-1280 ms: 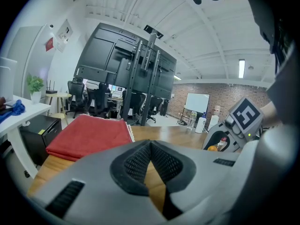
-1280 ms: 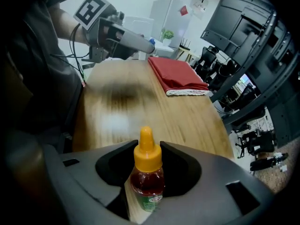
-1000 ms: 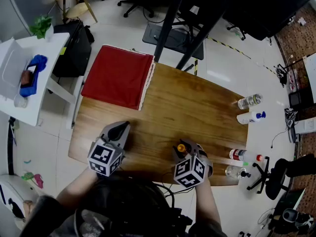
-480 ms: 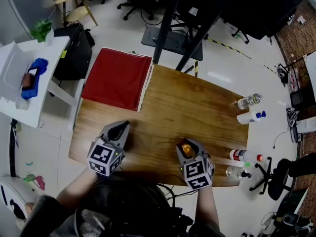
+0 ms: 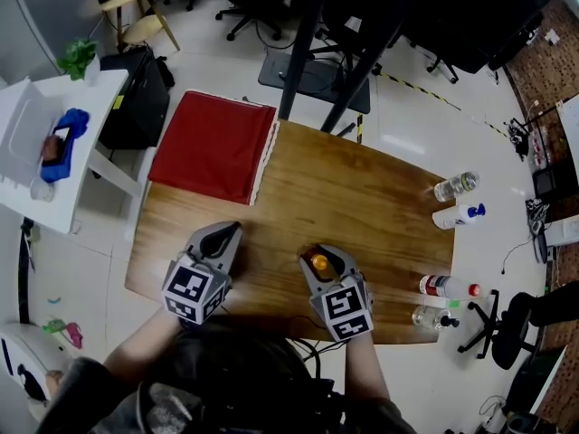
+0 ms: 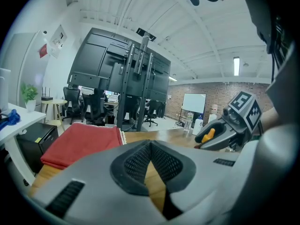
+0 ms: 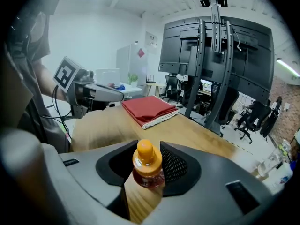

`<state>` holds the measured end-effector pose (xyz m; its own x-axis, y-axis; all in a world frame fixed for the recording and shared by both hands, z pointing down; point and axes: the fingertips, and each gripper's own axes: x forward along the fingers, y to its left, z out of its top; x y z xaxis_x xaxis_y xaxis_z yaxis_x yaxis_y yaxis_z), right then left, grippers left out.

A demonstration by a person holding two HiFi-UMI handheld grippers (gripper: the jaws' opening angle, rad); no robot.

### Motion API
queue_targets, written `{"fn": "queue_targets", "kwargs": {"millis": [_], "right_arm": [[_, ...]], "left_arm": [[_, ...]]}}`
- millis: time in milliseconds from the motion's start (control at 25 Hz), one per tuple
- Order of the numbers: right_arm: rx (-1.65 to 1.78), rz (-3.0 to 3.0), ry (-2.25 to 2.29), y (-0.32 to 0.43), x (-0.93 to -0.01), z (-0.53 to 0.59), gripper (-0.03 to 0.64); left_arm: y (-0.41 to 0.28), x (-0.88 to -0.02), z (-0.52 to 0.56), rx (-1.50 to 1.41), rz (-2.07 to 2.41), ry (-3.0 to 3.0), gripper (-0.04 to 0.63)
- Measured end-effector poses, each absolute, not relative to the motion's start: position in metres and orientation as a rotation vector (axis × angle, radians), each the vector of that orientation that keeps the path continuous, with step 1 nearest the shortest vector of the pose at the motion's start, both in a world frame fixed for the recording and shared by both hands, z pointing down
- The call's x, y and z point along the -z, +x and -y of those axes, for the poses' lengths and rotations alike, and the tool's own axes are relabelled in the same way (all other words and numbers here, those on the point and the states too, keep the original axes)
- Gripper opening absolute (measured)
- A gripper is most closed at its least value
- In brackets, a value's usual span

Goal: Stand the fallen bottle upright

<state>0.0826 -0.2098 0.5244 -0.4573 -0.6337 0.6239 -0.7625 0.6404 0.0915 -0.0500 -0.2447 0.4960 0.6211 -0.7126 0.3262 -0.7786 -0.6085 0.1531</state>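
Note:
A small bottle (image 7: 147, 167) with an orange cap and reddish drink sits between the jaws of my right gripper (image 7: 149, 168), which is shut on it just below the cap. The cap points upward in the right gripper view. From the head view, the bottle (image 5: 318, 262) and right gripper (image 5: 320, 266) are over the near part of the wooden table (image 5: 362, 197). My left gripper (image 5: 223, 239) hovers to the left, near the front edge, jaws shut with nothing in them. Its pads (image 6: 161, 161) meet at the tips. The left gripper view shows the right gripper (image 6: 216, 136) at the right.
A folded red cloth (image 5: 215, 143) lies on the table's far left corner. Several bottles line the right edge: a clear one (image 5: 455, 186), a white one with a blue cap (image 5: 457, 215), a red-capped one (image 5: 445, 286). A white side table (image 5: 63, 161) stands left.
The right gripper has shifted left and risen a little with the bottle, rolling so the cap now points more upward. The left gripper has stayed about where it was.

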Motion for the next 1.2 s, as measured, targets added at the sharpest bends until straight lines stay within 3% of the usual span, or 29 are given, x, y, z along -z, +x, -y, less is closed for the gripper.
{"fn": "queue_targets", "kwargs": {"millis": [1200], "right_arm": [[-0.300,2.417,1.505,0.114,-0.521,0.218,0.170]], "left_arm": [[-0.037,-0.481,0.220,-0.308,1.189,2.592,0.034]]}}
